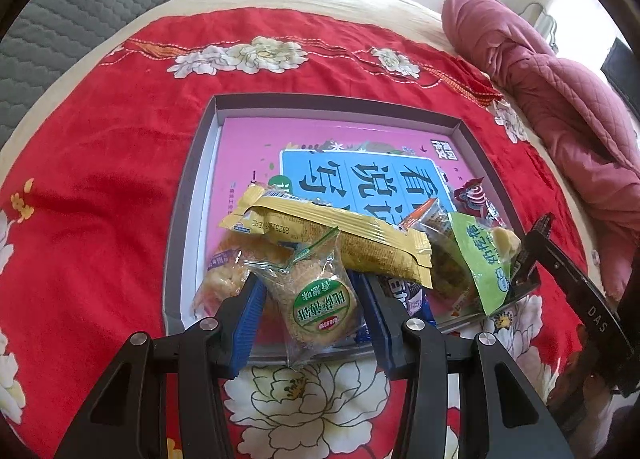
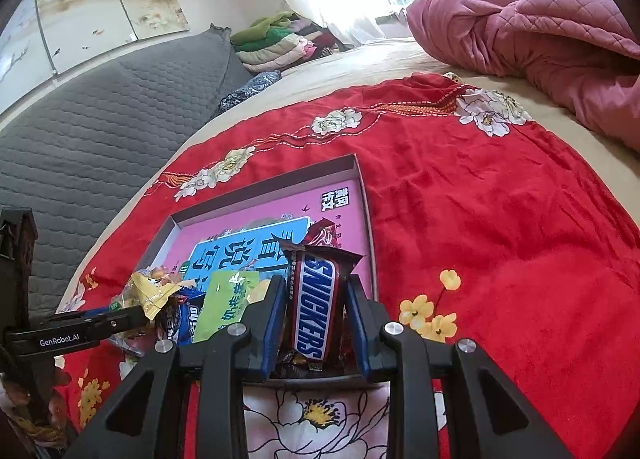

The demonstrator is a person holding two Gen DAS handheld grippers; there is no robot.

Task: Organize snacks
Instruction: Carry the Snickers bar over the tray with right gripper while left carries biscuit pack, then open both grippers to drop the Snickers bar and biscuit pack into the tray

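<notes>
i have the left gripper (image 1: pixel 310 309) with its blue-padded jaws closed part way onto a clear plastic packet holding a round golden biscuit with a green label (image 1: pixel 316 305), gripped at its sides over the near edge of the shallow grey cardboard box lid (image 1: pixel 184 195). just ahead of those jaws a long yellow foil snack packet (image 1: pixel 340 237) lies across the pile, with an orange-tinted clear packet of puffed snacks (image 1: pixel 224 279) to their left and a light green crinkly packet (image 1: pixel 482 259) to their right. my right gripper (image 2: pixel 316 311) has its jaws narrowed onto a brown snickers bar (image 2: pixel 316 299), held upright on end between the pads, above the box's near right corner. to the left of these jaws sit the green packet and a blue oreo packet (image 2: pixel 186 319). the pink book with a blue title panel (image 2: pixel 280 219) lines the box floor ahead. the box rests on a red floral blanket (image 2: pixel 480 219) on the bed.
</notes>
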